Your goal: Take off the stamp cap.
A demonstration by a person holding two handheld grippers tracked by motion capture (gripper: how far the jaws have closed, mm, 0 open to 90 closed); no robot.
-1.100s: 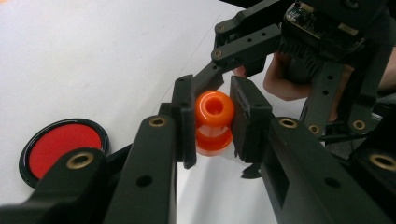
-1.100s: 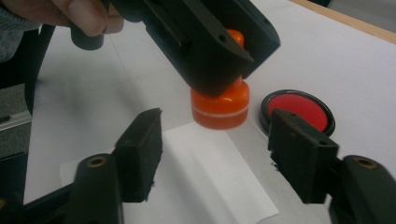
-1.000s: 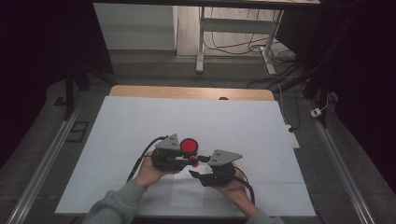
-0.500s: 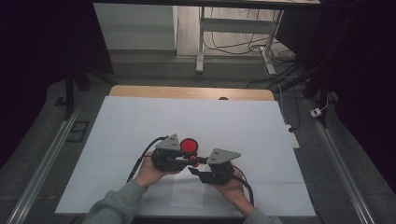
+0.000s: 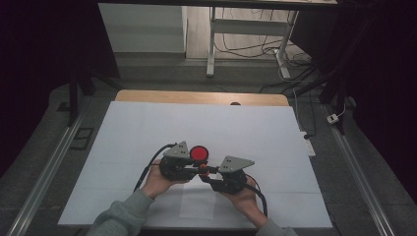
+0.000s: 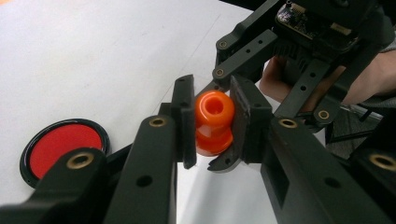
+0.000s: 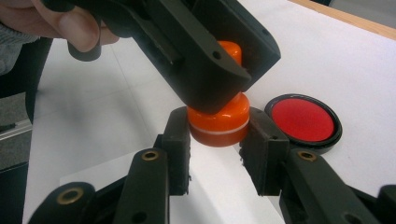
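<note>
Above the white counter (image 5: 147, 128), the left tongs (image 6: 212, 123) pinch the upper part of an orange spool-shaped piece (image 6: 214, 122), while the right tongs (image 7: 217, 135), jaws just closing, clamp its wider lower end. A red, black-rimmed disc (image 5: 198, 153) lies just beside them on the counter.
</note>
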